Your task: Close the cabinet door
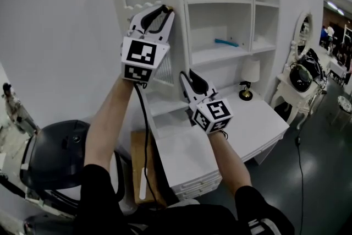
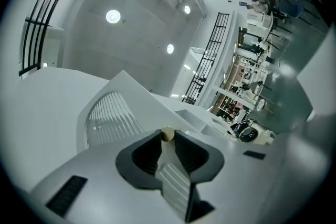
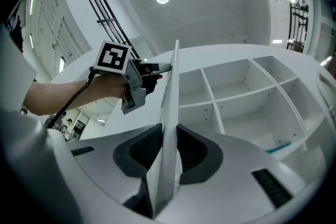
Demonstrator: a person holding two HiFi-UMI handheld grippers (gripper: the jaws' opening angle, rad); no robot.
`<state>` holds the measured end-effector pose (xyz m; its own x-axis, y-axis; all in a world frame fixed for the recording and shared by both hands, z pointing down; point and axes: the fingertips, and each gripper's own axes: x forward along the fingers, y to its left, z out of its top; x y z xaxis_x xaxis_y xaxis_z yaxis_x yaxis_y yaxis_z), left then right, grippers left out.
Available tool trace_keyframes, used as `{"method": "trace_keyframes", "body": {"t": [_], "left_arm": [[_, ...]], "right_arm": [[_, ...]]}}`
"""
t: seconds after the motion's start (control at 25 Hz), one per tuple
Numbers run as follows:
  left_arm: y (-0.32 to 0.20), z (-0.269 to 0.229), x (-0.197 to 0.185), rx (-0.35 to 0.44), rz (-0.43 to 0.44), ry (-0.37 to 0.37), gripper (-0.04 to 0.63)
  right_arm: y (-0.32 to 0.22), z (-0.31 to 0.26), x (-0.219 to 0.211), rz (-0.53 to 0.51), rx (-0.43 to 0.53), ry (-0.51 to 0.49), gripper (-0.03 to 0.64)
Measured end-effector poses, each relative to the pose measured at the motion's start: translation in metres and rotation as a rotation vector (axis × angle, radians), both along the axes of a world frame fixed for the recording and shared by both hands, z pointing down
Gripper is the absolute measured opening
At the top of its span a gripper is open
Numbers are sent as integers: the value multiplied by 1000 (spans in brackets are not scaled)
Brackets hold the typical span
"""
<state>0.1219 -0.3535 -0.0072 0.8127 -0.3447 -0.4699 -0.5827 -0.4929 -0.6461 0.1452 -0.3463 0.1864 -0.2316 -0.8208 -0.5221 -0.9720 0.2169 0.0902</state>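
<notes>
left gripper [image 1: 163,10]: shut tight on the small knob [image 2: 167,134] | right gripper [image 1: 185,75]: pinching the door [image 3: 169,113] edge, lower down | door: open, standing out from the cabinet [image 1: 220,1] shelves

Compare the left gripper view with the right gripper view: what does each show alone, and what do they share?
Left only: a cream knob pinched in the left tongs. Right only: the thin edge of the cabinet door clamped in the right tongs, plus open shelves and a teal item. Both: that same white door.
</notes>
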Motion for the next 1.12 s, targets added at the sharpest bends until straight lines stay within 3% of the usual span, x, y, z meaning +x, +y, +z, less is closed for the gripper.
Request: {"method": "trace_keyframes", "body": {"t": [0.36, 0.84, 1.12], "left_arm": [[-17, 0, 30, -18, -23, -17, 89], [-50, 0, 80, 2, -67, 34, 86], [-68, -3, 99, -7, -164, 41, 86]], "right_arm": [[-21, 1, 30, -15, -31, -24, 109], [-60, 2, 79, -134, -45, -49, 114], [-82, 0, 97, -192, -47, -37, 121]]}}
